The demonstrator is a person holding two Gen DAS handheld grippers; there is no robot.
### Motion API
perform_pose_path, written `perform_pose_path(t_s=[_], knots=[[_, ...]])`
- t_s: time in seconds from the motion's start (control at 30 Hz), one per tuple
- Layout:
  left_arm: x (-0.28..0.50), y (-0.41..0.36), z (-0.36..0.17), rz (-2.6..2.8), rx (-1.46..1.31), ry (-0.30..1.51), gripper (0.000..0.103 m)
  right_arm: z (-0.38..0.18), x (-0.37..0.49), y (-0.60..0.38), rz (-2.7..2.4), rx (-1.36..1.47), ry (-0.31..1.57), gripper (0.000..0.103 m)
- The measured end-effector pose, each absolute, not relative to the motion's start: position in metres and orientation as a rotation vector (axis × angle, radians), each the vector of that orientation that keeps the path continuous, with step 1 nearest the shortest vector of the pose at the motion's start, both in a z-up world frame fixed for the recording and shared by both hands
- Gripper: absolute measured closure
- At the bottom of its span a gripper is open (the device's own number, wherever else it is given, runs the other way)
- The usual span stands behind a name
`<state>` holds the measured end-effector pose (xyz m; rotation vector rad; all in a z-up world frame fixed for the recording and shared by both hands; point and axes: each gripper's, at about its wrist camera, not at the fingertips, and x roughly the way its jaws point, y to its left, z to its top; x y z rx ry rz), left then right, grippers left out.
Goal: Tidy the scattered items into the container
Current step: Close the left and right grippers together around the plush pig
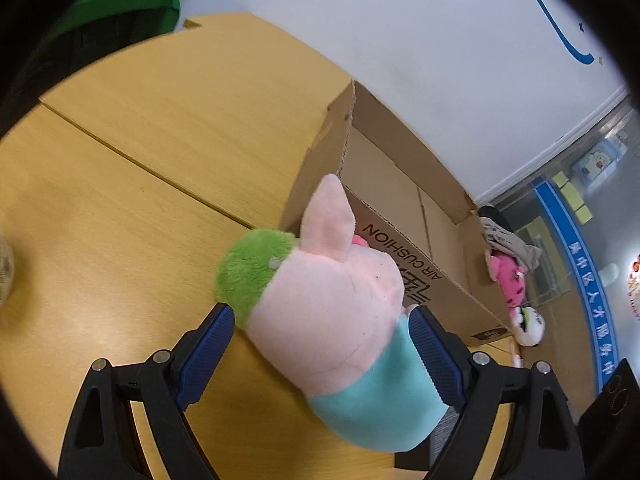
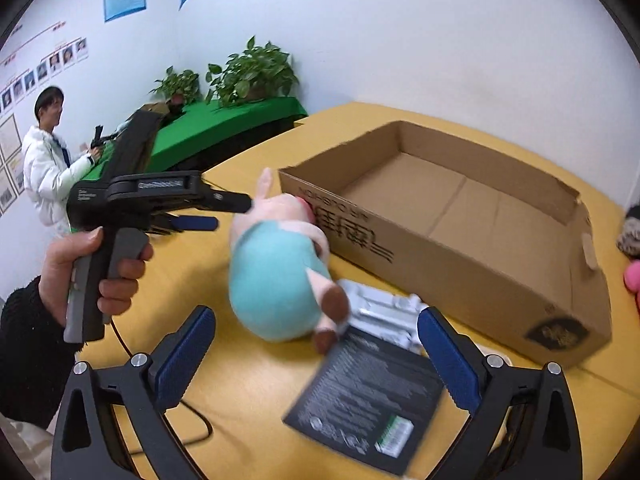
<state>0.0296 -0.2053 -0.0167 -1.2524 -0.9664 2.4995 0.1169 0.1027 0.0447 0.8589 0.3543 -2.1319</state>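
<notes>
A pink pig plush (image 1: 332, 300) in a teal shirt, with a green toy at its head, lies on the yellow table against the near wall of an open cardboard box (image 1: 404, 216). My left gripper (image 1: 320, 344) is open with its jaws on either side of the plush, not closed on it. In the right wrist view the plush (image 2: 276, 280) lies before the box (image 2: 460, 220), which looks empty inside. My right gripper (image 2: 316, 344) is open above a black leaflet (image 2: 368, 400) and a grey plastic tray (image 2: 384, 312). The left gripper (image 2: 236, 212) shows there beside the plush's head.
Beyond the box lie a pink plush (image 1: 508, 280) and a white plush (image 1: 528, 326). A furry toy (image 2: 632, 232) and something pink (image 2: 634, 276) sit at the table's right edge. A person (image 2: 44, 160) stands by a green-covered table with plants (image 2: 252, 72). A cable (image 2: 192, 416) crosses the table.
</notes>
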Motion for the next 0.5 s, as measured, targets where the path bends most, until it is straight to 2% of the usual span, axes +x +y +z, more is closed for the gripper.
perform_pose_path(t_s=[0.33,0.43,0.5], knots=[[0.015,-0.201,-0.035,2.397,-1.297,-0.993,0.014,-0.007,0.064,0.036,-1.971,1.047,0.364,0.001],[0.015,-0.199,-0.034,2.391,-1.291,-1.005,0.018,-0.022,0.057,0.02,-1.88,1.108,0.315,0.013],[0.017,-0.198,-0.033,2.399,-1.288,-0.987,0.025,-0.027,0.06,0.013,-1.894,1.115,0.34,0.013]])
